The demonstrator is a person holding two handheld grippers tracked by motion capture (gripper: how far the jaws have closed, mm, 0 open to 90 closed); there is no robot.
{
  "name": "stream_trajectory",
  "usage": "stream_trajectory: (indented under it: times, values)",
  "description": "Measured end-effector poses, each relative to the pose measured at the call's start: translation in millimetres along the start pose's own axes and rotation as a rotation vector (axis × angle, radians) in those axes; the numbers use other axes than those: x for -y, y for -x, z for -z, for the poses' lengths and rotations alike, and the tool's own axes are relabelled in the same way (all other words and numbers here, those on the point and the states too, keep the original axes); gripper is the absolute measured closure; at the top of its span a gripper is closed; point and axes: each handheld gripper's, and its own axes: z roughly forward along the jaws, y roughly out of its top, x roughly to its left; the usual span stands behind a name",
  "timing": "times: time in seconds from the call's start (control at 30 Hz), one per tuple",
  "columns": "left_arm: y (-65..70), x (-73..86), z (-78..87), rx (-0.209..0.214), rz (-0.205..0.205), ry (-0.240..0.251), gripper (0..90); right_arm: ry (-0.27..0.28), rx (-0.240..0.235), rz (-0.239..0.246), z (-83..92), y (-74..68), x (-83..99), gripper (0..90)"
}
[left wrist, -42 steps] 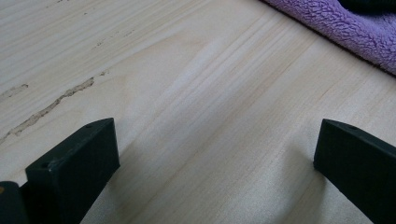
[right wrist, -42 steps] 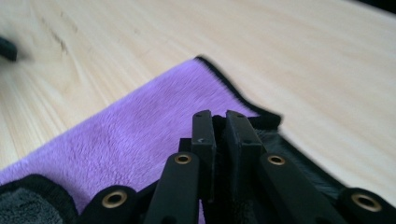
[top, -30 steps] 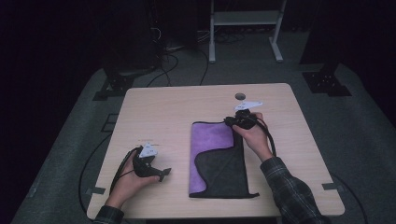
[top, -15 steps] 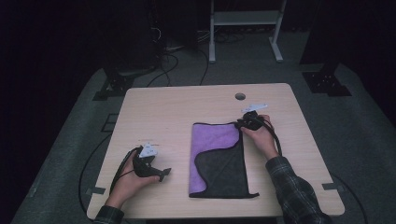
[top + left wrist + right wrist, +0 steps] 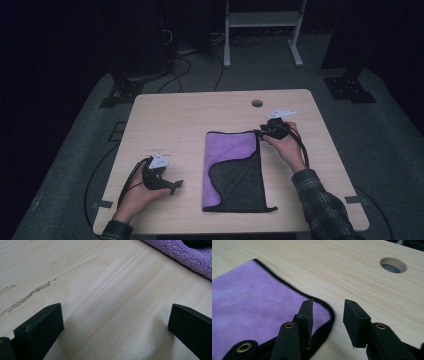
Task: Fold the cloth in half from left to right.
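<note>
Right gripper view, right gripper (image 5: 328,315) jaws just opening over purple towel (image 5: 257,297) corner, nothing clamped, left gripper (image 5: 115,322) jaws gaping apart on bare surface (image 5: 100,277).

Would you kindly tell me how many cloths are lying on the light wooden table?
1: a purple fleece cloth with black edging, folded so its dark side shows, lies right of the table's centre, between the two grippers.

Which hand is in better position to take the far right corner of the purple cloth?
Right. The right gripper hangs over that corner of the cloth, jaws apart; the left gripper rests farther off.
</note>
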Motion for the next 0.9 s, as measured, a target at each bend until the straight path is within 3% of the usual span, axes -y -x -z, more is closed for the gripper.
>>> stream_trajectory:
  times: [0.57, 0.9]
  values:
    - [0.2, 0.0, -0.2, 0.000, 0.003, 0.002, 0.0, -0.005, -0.186, 0.064, 30.6, -74.0, 8.6, 40.6]
    - [0.0, -0.2, 0.1, 0.001, 0.000, -0.003, 0.0, -0.004, -0.293, 0.133, 29.7, -114.2, 17.9, 39.2]
